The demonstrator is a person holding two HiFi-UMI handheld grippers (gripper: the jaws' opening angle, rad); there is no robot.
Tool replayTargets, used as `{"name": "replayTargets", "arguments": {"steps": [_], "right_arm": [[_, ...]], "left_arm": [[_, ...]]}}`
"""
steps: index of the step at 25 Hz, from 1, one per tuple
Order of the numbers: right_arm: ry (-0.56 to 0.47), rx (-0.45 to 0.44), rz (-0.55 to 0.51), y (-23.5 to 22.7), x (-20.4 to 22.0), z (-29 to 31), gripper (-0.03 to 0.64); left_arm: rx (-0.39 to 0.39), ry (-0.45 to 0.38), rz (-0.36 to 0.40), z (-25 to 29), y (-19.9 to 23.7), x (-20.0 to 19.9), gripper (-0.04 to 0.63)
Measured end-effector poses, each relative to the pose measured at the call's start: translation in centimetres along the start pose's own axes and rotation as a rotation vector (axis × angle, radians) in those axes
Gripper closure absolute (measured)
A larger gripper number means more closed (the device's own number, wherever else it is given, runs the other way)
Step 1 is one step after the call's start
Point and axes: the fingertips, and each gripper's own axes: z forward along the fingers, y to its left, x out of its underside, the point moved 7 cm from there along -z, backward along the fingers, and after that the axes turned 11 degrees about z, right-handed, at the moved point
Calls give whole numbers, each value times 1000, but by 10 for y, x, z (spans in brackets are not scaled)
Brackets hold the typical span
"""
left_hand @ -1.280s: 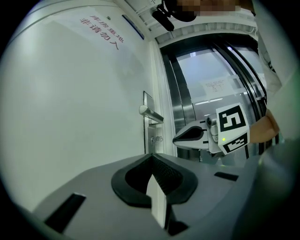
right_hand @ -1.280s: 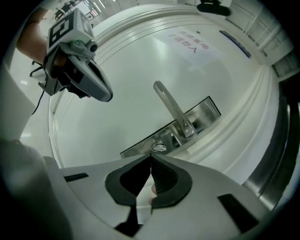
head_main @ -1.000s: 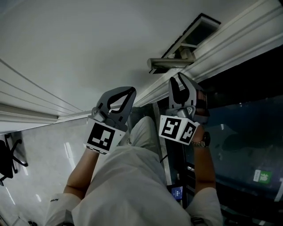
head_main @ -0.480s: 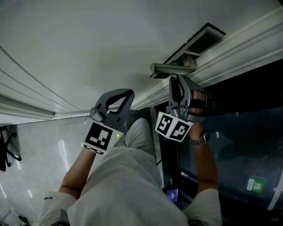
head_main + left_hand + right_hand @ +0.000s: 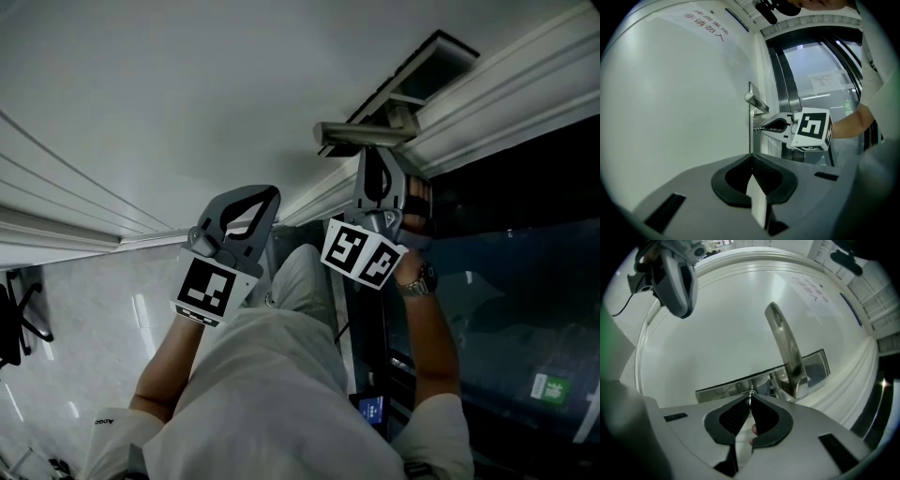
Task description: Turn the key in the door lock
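A metal lock plate (image 5: 723,388) with a lever handle (image 5: 785,345) sits on the white door (image 5: 187,94). A small key (image 5: 750,395) sticks out of the plate below the handle (image 5: 361,134). My right gripper (image 5: 750,399) points straight at the door. Its jaws have just been closing, and the tips now pinch the key between them. From the left gripper view, the right gripper (image 5: 761,127) meets the key (image 5: 756,127) at the door's edge. My left gripper (image 5: 269,192) is shut and empty, held off the door to the left.
The white door frame moulding (image 5: 506,94) and a dark glass panel (image 5: 506,309) run along the right. A dark office chair (image 5: 14,328) stands on the glossy floor at the left. The person's trouser leg (image 5: 300,281) hangs between the grippers.
The right gripper has edged up under the handle and its jaws have narrowed onto the key. The left gripper has hardly moved.
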Motion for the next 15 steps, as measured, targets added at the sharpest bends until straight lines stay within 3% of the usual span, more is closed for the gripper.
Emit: {"name": "replayTargets", "arguments": {"steps": [7,15], "right_arm": [[15,-22,392,-8,0,0,604],[17,-121,1051,-23,8,2,606]], "left_arm": [[8,-7,-9,2,-4,-1,588],[2,-12,-20,1,-8,0,588]]}}
